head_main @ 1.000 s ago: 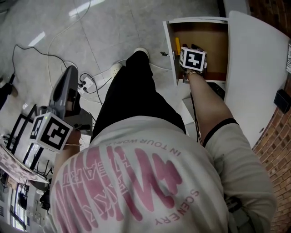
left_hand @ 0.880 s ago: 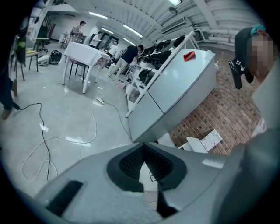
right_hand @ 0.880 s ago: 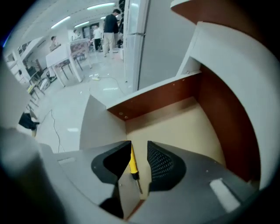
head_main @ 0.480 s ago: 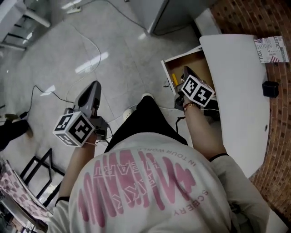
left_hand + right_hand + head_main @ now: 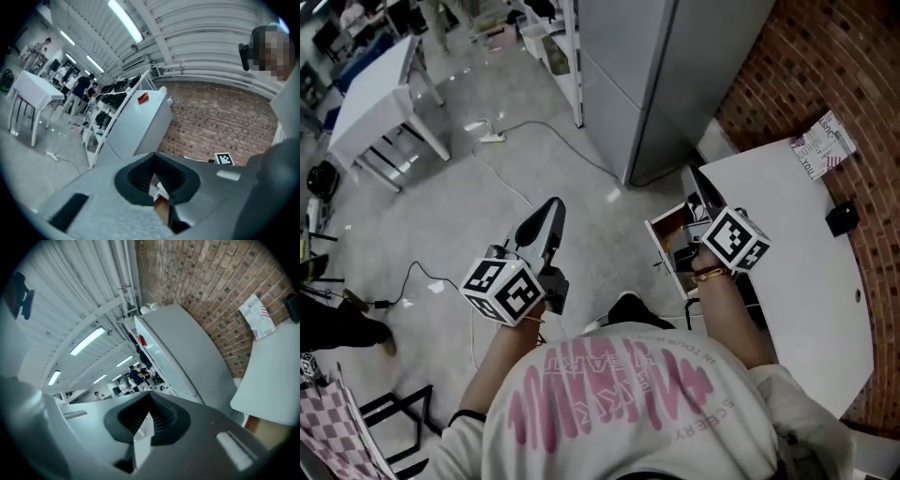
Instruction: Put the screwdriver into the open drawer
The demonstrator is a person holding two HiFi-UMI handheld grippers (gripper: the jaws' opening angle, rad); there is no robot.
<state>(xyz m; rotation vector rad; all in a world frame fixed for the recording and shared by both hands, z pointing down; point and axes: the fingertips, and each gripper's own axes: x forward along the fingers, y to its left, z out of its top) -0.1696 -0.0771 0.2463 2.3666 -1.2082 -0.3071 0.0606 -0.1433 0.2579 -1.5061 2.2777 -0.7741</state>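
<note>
Lit brightly and evenly from overhead by long fluorescent ceiling strips (image 5: 125,21), blown out to plain white in both claw views. Caught soft pale reflections on the grey floor (image 5: 441,216) at the upper left of the head view, with only faint, diffuse shadows there. Rendered the white tabletop (image 5: 797,234) at right nearly washed out, the brick wall (image 5: 825,66) at upper right darker, the drawer (image 5: 673,236) dim inside. Bowed straight lines strongly toward the edges of both claw views, with black vignetted corners. Showed the left claw (image 5: 157,180) and right claw (image 5: 147,418) soft and out of focus close to the lens, the distant room fairly sharp.
</note>
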